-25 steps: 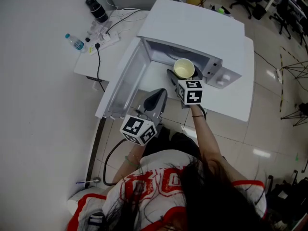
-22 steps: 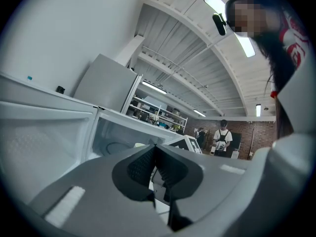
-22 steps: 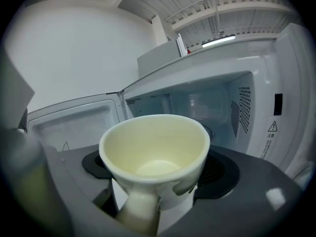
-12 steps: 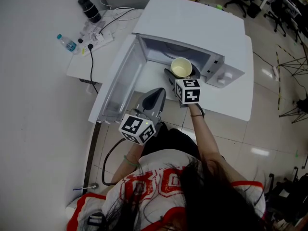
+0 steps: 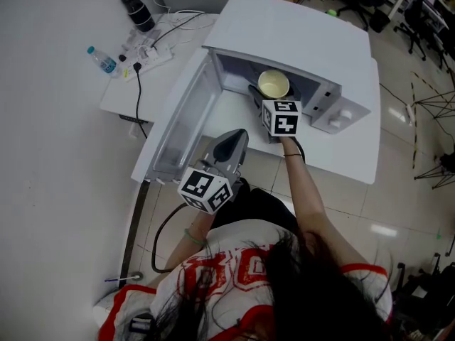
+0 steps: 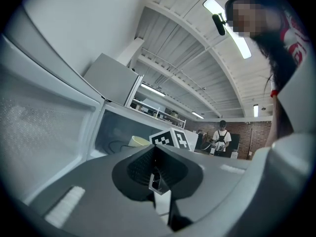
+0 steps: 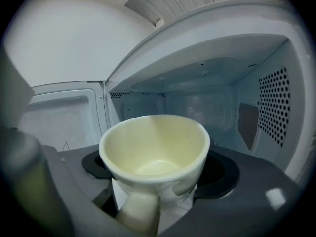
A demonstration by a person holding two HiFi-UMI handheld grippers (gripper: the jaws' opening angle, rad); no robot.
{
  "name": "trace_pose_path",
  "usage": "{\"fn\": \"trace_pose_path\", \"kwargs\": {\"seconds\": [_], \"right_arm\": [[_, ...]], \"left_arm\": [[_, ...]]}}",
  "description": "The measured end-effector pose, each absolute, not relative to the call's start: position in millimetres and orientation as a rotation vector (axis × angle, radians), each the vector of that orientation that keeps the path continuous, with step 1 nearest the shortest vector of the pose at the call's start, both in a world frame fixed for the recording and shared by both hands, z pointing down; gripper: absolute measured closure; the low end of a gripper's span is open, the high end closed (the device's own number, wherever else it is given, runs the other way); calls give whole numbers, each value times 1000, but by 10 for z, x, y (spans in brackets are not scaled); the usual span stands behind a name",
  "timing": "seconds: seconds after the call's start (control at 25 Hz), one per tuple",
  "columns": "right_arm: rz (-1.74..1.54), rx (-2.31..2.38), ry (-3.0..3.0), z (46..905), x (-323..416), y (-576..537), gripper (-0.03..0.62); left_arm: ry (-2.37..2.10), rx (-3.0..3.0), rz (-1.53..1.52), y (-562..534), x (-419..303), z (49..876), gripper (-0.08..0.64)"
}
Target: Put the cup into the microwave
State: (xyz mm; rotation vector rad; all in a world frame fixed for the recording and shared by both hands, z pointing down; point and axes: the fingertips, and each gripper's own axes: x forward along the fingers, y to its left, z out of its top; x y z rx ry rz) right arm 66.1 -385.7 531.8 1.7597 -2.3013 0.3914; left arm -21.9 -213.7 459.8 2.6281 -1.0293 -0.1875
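A pale yellow cup (image 5: 273,84) (image 7: 155,164) is held upright in my right gripper (image 5: 272,98) (image 7: 158,177), which is shut on it, handle toward the camera. The cup sits at the mouth of the white microwave (image 5: 298,45) (image 7: 212,73), whose door (image 5: 181,119) hangs open to the left. In the right gripper view the empty cavity with its perforated right wall lies just ahead of the cup. My left gripper (image 5: 229,148) (image 6: 157,181) hovers below the door, jaws together with nothing between them. It points at the open door and cavity; the cup (image 6: 138,141) shows past it.
The microwave stands on a white table (image 5: 355,144). On a smaller table to the left lie a power strip with cables (image 5: 153,52), a water bottle (image 5: 99,59) and a dark flask (image 5: 136,9). Office chairs (image 5: 370,6) stand on the tiled floor beyond.
My right gripper has carried the cup forward, from just in front of the opening to its mouth. The left gripper has stayed about where it was.
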Motion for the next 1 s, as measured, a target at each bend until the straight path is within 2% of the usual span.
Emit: {"fn": "trace_pose_path", "kwargs": {"seconds": [1.0], "right_arm": [[405,1801,-2191,5509,867,-4422,121]], "left_arm": [[-1020,2639,-196,-2197,-309,4708,560]]}}
